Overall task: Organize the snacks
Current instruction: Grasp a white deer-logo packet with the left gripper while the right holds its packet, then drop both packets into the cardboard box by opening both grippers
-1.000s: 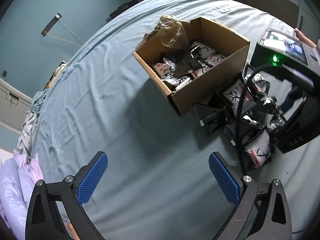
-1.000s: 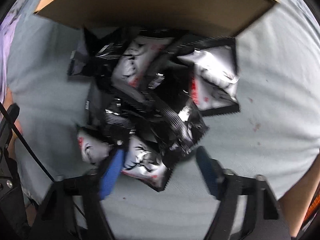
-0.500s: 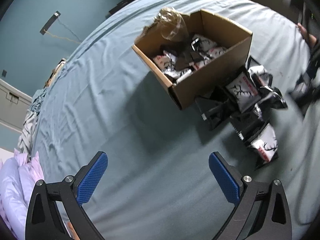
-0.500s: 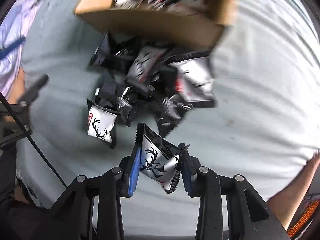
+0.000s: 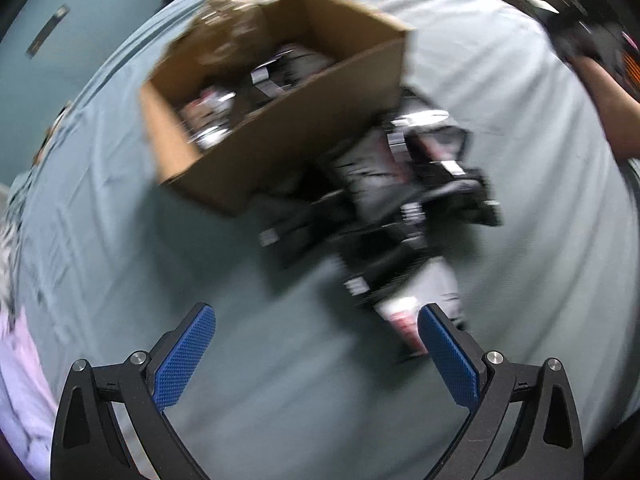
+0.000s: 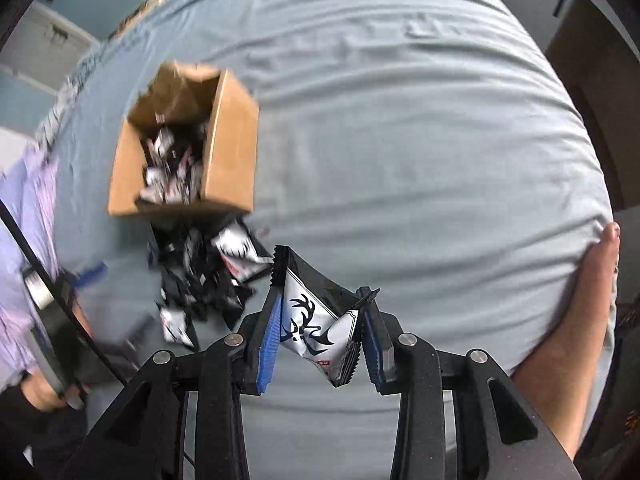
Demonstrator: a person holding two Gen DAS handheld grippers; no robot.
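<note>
One silver-and-black foil snack packet [image 6: 316,328], light, crinkly and slippery, clenched across its flat middle by the right gripper [image 6: 320,334]; left gripper [image 5: 316,354] spread wide, empty

One cardboard box [image 6: 232,148], two claws, many snack packets [image 6: 236,250]

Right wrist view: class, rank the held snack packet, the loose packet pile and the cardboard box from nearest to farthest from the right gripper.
1. Held snack packet: clamped in the right gripper.
2. Loose packet pile: on the sheet, upper left.
3. Cardboard box: beyond the pile, farther upper left.
</note>
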